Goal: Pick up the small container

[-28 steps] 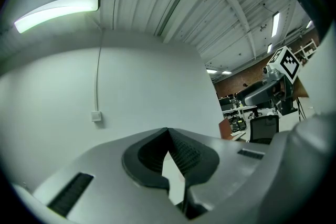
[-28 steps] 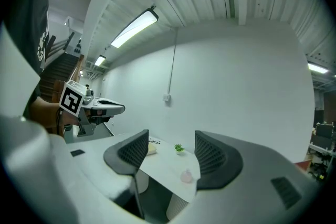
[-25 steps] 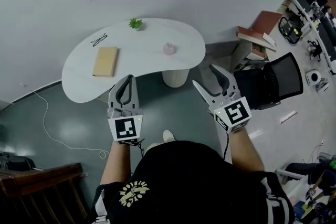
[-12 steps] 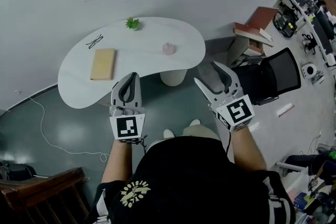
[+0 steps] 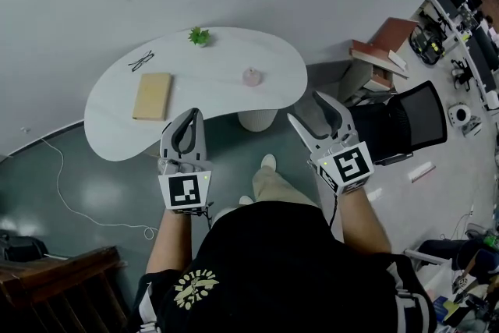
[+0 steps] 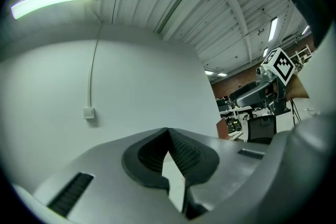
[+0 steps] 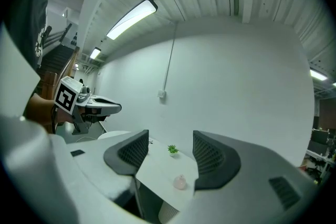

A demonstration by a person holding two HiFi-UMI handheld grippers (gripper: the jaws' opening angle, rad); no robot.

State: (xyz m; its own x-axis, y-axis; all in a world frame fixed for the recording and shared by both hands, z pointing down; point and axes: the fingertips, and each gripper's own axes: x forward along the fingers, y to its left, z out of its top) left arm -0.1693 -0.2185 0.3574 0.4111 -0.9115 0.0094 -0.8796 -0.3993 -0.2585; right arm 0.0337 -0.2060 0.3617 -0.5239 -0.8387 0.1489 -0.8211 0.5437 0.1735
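Observation:
The small pink container [image 5: 252, 76] stands on the right half of a white kidney-shaped table [image 5: 218, 90]. In the right gripper view the container [image 7: 180, 182] shows low between the two jaws, still far off. My right gripper [image 5: 306, 109] is open and empty, held in the air short of the table's near edge. My left gripper [image 5: 188, 123] is shut on nothing, level with the table's front edge. In its own view the left gripper [image 6: 168, 131] has its jaw tips touching and faces a bare white wall.
On the table lie a tan book [image 5: 153, 96], a pair of glasses [image 5: 142, 59] and a small potted plant [image 5: 199, 35]. A black office chair [image 5: 405, 121] and a low shelf with books [image 5: 382, 51] stand to the right. A white cable [image 5: 70, 195] runs over the floor at left.
The person has stepped forward: a leg and shoe now show under the grippers. Both grippers keep their pose and their jaw states; the table sits slightly lower in view.

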